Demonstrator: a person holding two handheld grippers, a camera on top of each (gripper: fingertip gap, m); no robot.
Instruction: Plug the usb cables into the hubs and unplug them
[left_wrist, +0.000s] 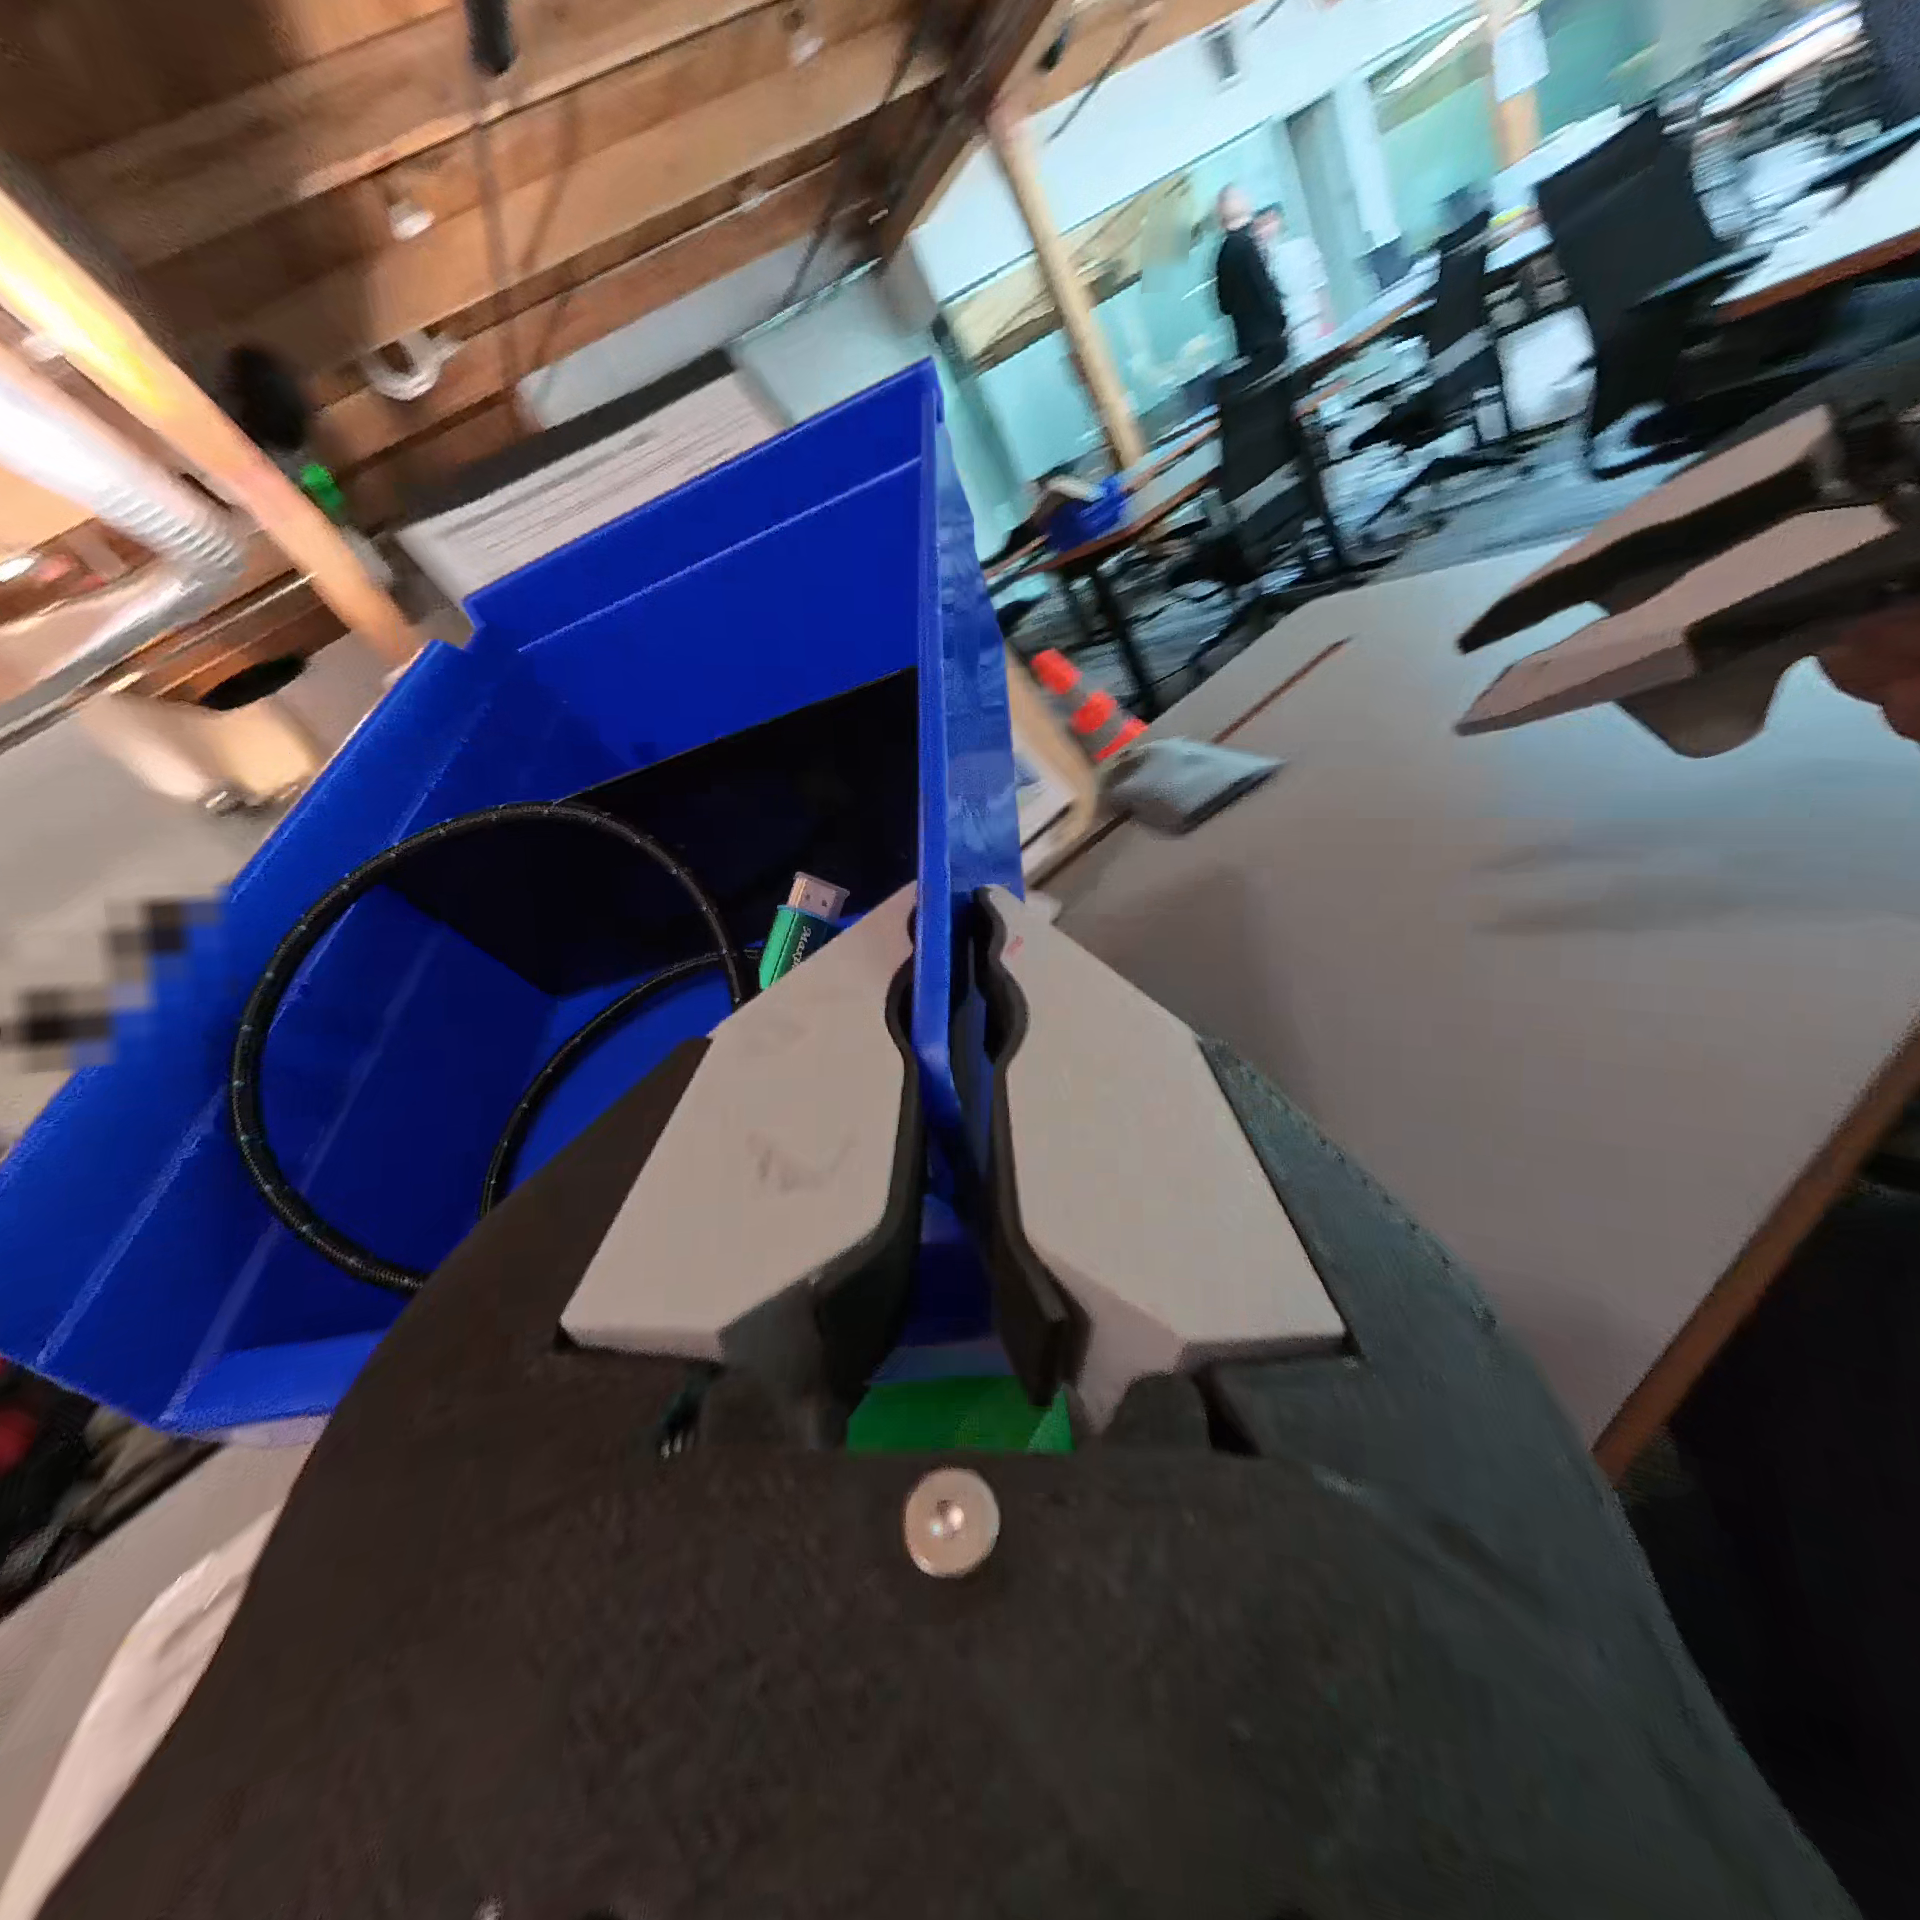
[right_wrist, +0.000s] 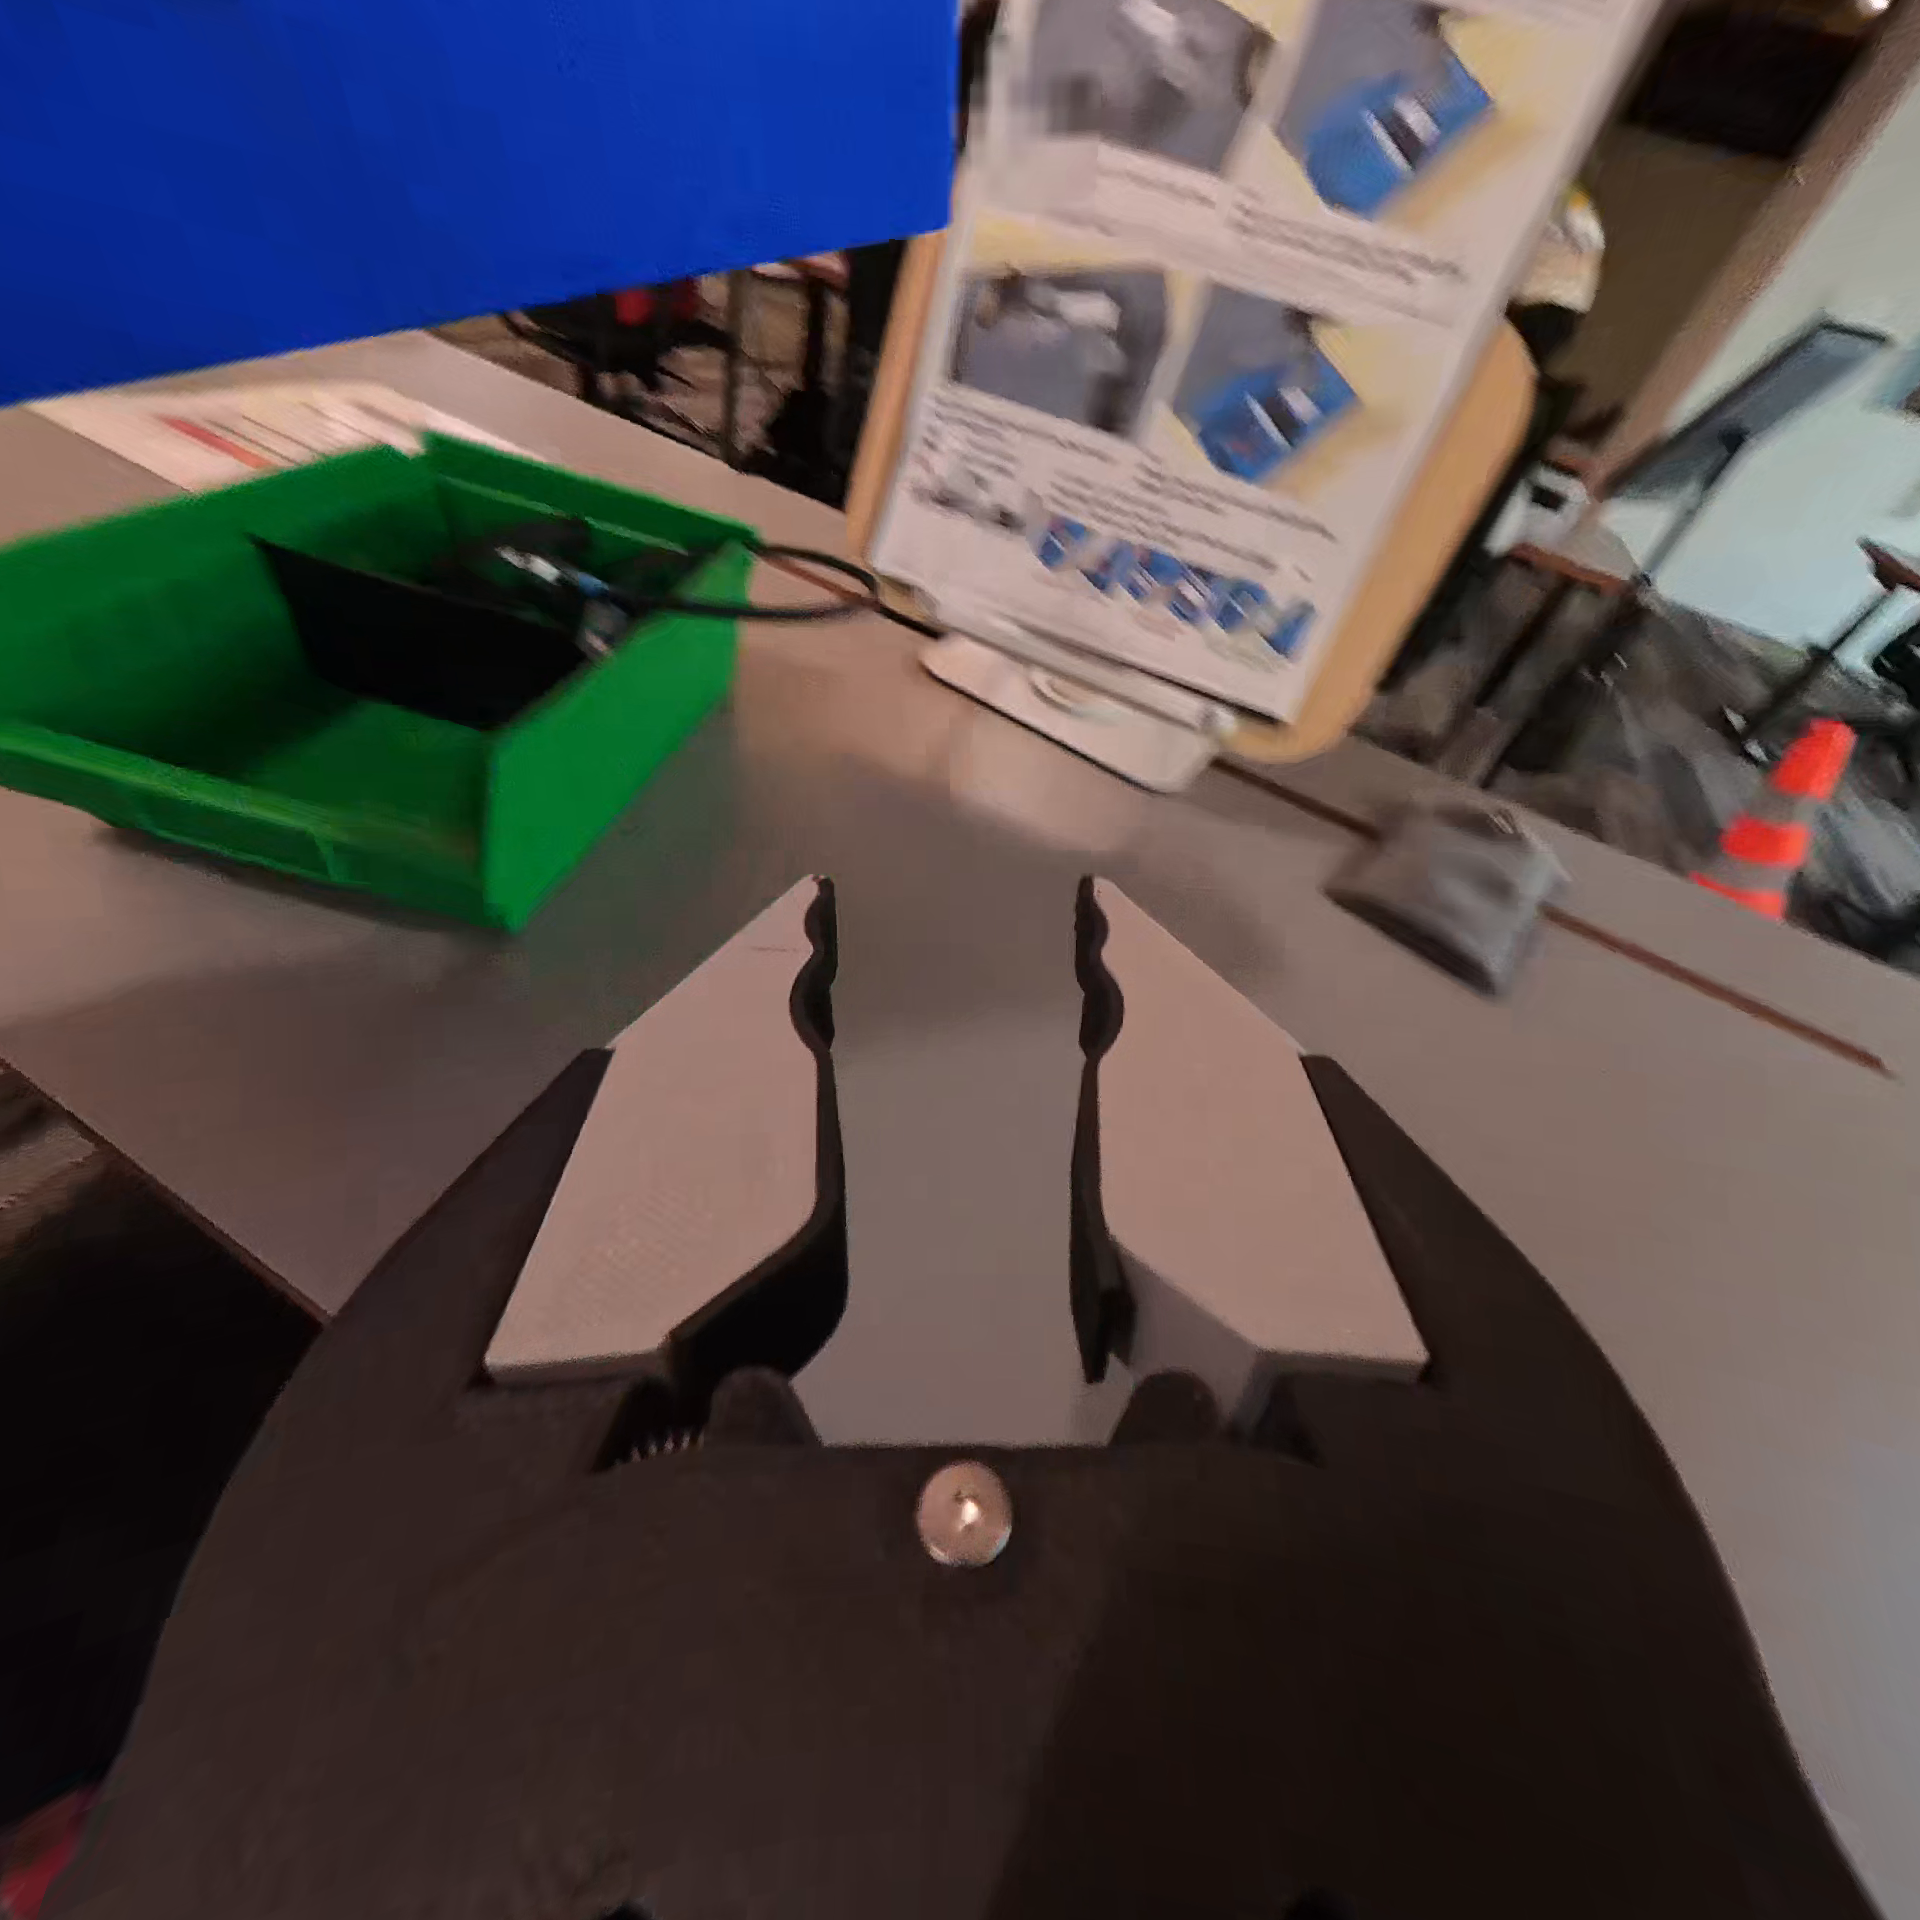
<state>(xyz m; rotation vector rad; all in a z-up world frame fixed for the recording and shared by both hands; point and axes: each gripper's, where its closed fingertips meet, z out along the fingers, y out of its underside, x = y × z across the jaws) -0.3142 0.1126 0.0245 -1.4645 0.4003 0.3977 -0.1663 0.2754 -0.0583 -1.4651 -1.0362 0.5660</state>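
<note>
My left gripper (left_wrist: 951, 914) is shut on the side wall of a blue plastic bin (left_wrist: 665, 665) and holds it tilted in the air. Inside the bin lie a black braided cable (left_wrist: 249, 997) and its green plug (left_wrist: 795, 935). The blue bin also shows at the top left of the right wrist view (right_wrist: 416, 156). My right gripper (right_wrist: 954, 894) is open and empty above the grey table (right_wrist: 1039, 821); it also shows at the right of the left wrist view (left_wrist: 1475, 675). A green bin (right_wrist: 582, 769) with a black cable (right_wrist: 810, 592) over its rim stands left of it.
A printed sheet on a white stand (right_wrist: 1195, 343) stands at the table's back. A small grey block (right_wrist: 1455, 883) lies to the right. An orange cone (right_wrist: 1787, 821) stands beyond the table edge. Desks, chairs and a person (left_wrist: 1247, 270) are far off. Tip to tip, the grippers are about 25 cm apart.
</note>
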